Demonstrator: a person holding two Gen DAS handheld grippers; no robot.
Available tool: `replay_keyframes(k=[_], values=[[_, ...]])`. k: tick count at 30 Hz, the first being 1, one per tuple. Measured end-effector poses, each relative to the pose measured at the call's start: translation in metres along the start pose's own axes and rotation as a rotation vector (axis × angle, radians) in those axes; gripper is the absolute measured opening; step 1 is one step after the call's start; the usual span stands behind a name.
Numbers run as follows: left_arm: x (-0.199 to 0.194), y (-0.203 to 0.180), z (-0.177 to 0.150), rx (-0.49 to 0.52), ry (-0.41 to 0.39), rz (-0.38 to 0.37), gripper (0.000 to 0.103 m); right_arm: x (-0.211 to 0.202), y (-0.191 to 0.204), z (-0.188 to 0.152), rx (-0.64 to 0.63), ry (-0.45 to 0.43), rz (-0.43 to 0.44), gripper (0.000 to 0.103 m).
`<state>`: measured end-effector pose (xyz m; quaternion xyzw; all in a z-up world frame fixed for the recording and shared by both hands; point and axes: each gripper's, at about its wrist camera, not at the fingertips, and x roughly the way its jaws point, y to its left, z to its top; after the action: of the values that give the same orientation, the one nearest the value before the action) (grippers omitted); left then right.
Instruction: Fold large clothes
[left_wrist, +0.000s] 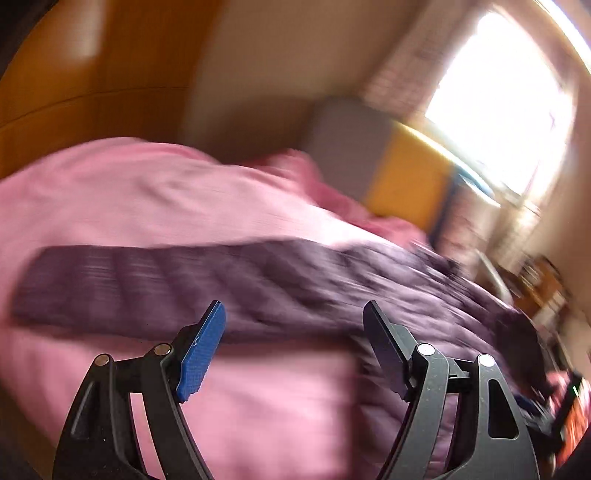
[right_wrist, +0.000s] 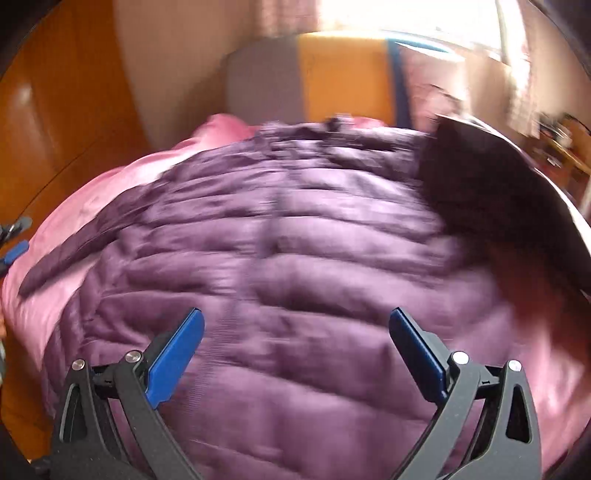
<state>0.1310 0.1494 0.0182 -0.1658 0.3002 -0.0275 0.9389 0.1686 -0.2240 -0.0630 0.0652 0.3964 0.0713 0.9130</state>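
A purple quilted jacket (right_wrist: 295, 236) lies spread flat on a pink bed cover (right_wrist: 74, 221). Its left sleeve (left_wrist: 147, 284) stretches out to the left across the pink cover (left_wrist: 147, 192). My left gripper (left_wrist: 293, 314) is open and empty, just above the sleeve. My right gripper (right_wrist: 295, 325) is open and empty, above the jacket's lower body. The left gripper's blue pad shows at the far left of the right wrist view (right_wrist: 14, 251). Both views are blurred by motion.
A grey and orange headboard (right_wrist: 314, 81) stands at the far end of the bed. A wooden wardrobe (left_wrist: 92, 74) is on the left. A bright window (left_wrist: 498, 99) and cluttered furniture (left_wrist: 543, 280) are on the right. A dark object (right_wrist: 498, 192) lies at the jacket's right.
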Motion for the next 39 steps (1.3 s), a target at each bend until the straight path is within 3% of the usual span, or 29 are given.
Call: replay_keyframes(k=[5,9,11,13,15,20,24,26,28,30,31,32,34,39], values=[[0.033,-0.093,-0.045,0.175,0.086,-0.183,0.075,-0.003,-0.055,-0.023,0.103,0.066,-0.078,0.1],[0.062,-0.125,-0.088,0.265,0.218,-0.212,0.075,-0.017,-0.054,-0.055,0.019,0.065,-0.078,0.1],[0.075,-0.13,-0.112,0.318,0.269,-0.167,0.076,-0.026,-0.055,-0.06,0.007,0.075,-0.069,0.099],[0.079,-0.126,-0.118,0.347,0.243,-0.165,0.076,-0.041,-0.063,-0.06,0.011,0.075,-0.078,0.099],[0.082,-0.122,-0.116,0.332,0.249,-0.175,0.076,-0.061,-0.077,-0.06,0.027,0.031,-0.16,0.098],[0.087,-0.117,-0.112,0.301,0.265,-0.196,0.081,-0.11,-0.145,-0.058,0.147,-0.097,-0.457,0.098],[0.086,-0.123,-0.117,0.317,0.267,-0.187,0.083,-0.095,-0.182,-0.058,0.095,-0.057,-0.633,0.096],[0.086,-0.122,-0.116,0.312,0.269,-0.186,0.083,-0.078,-0.2,-0.061,0.093,-0.006,-0.686,0.08],[0.087,-0.122,-0.116,0.312,0.272,-0.184,0.083,-0.061,-0.222,-0.066,0.13,0.059,-0.672,0.077],[0.087,-0.123,-0.116,0.316,0.274,-0.18,0.083,-0.06,-0.228,-0.064,0.124,0.04,-0.657,0.066],[0.087,-0.123,-0.116,0.32,0.277,-0.177,0.083,-0.06,-0.225,-0.06,0.105,0.052,-0.66,0.039],[0.087,-0.124,-0.116,0.322,0.281,-0.175,0.083,-0.062,-0.223,-0.057,0.083,0.064,-0.675,0.023],[0.088,-0.125,-0.114,0.32,0.292,-0.169,0.083,-0.074,-0.214,-0.051,0.028,0.069,-0.684,0.014],[0.08,-0.133,-0.097,0.325,0.321,-0.166,0.083,-0.14,-0.208,-0.029,0.052,-0.022,-0.606,0.012]])
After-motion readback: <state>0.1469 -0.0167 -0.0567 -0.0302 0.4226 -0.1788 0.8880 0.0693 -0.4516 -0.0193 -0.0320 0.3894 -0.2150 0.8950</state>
